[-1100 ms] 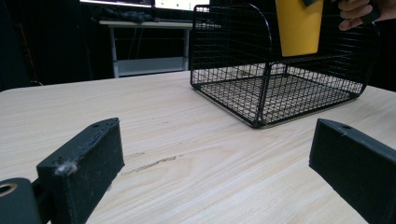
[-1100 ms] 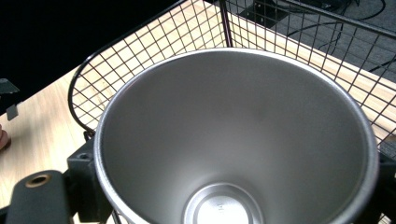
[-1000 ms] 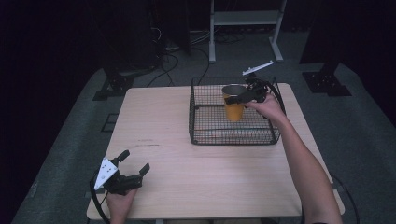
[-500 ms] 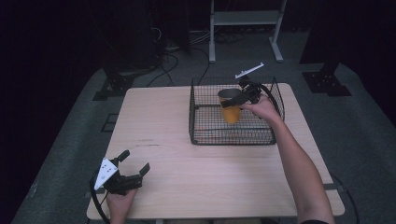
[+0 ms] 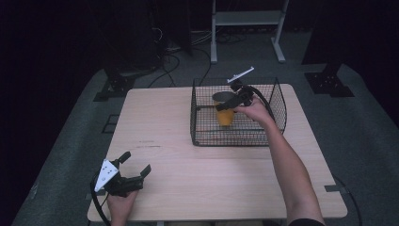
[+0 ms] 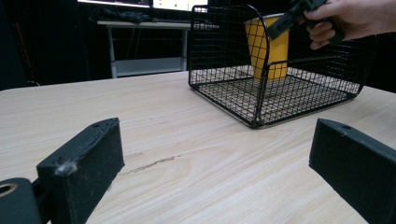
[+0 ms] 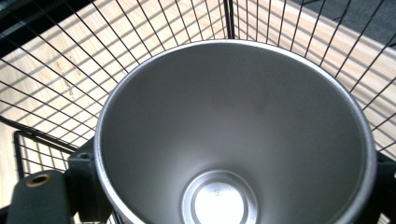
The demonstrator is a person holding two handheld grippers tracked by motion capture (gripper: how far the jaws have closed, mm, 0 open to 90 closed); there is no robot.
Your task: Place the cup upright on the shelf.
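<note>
A yellow-orange outside and a plain silver-grey metal inside are shown by the cup (image 5: 224, 114). The wire basket (image 5: 278, 113) is black, a fine grid pattern being formed by its mesh. The table (image 5: 188, 155) is pale wood, streaked with grain. Both grippers are black; a white plate is carried by the left gripper (image 5: 133, 165).

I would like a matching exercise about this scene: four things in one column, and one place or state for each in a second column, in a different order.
Things:
1. cup
2. wire basket
3. left gripper
4. right gripper

Places or states:
A. open, low at the near left corner of the table
B. black, standing on the far right part of the table
C. yellow outside, metal inside, upright inside the basket
D. jaws on either side of the cup's rim

Pairs: 1-C, 2-B, 3-A, 4-D
</note>
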